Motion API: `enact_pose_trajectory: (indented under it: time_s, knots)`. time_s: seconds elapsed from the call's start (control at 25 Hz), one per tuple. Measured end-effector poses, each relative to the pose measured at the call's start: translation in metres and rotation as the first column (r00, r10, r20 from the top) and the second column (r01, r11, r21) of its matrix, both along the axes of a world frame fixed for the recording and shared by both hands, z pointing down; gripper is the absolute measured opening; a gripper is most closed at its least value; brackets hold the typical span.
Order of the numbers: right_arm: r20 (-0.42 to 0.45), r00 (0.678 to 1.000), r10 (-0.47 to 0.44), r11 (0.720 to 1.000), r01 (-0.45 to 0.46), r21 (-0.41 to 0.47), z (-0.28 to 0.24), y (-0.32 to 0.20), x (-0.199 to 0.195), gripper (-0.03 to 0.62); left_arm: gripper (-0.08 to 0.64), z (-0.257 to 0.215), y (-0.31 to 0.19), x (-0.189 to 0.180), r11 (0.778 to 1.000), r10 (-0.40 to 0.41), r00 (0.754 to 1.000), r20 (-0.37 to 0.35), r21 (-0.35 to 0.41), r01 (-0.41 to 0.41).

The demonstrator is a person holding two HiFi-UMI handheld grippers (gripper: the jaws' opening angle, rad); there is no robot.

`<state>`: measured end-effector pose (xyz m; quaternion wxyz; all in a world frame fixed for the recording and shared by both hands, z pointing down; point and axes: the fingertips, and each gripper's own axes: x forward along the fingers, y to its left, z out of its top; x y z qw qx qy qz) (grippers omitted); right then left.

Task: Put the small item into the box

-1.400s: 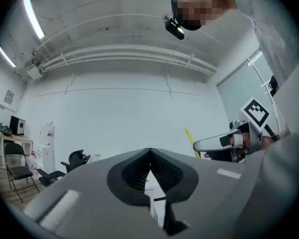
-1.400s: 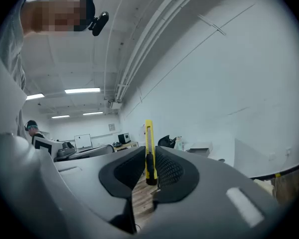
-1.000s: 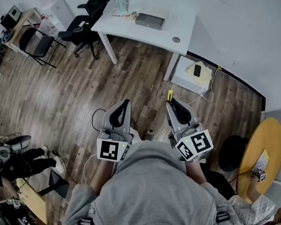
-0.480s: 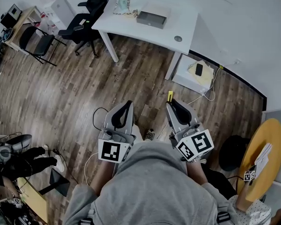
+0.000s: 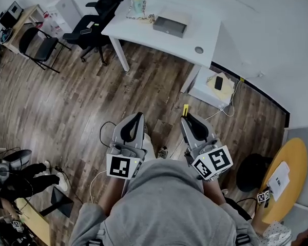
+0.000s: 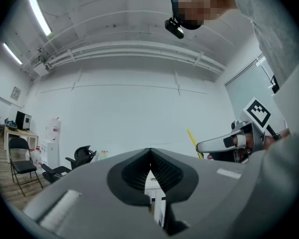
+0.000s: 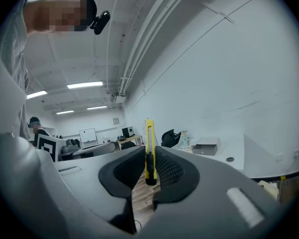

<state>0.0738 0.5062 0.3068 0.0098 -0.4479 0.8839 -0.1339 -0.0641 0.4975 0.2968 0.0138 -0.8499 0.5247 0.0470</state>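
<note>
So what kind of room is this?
Probably an office or a lab workroom. There's a white desk, a black swivel chair beside it on the wooden floor, and a whiteboard further back.

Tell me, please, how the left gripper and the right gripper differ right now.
The left gripper is shut on nothing; the right gripper clamps a yellow utility knife that sticks out past its tips. The left gripper's marker cube shows one marker square in the head view; the right gripper's cube shows two. Both are grey and point forward side by side.
</note>
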Motion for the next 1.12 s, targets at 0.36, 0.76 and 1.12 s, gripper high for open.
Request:
enact_pose_trajectory:
  time_s: [0.36,0.76,1.12]
  knots:
    - [-0.005,0.999,0.048,0.999,-0.048,-0.012,-0.004,-0.060,-0.019,0.080,0.003,-0.003,-0.067,-0.024,1.000,0.020,1.000,-0.012,-0.005,-0.020]
    - [0.005,0.996,0.091,0.995,-0.091,-0.035,0.000,-0.134,-0.030,0.081,0.003,0.002,-0.142,-0.034,0.998,0.058,0.998,-0.003,-0.011,-0.058]
    - [-0.008,0.993,0.114,0.993,-0.114,-0.037,0.004,-0.189,-0.064,0.081,0.003,0.002,-0.199,-0.067,0.997,0.078,0.997,-0.008,-0.003,-0.078]
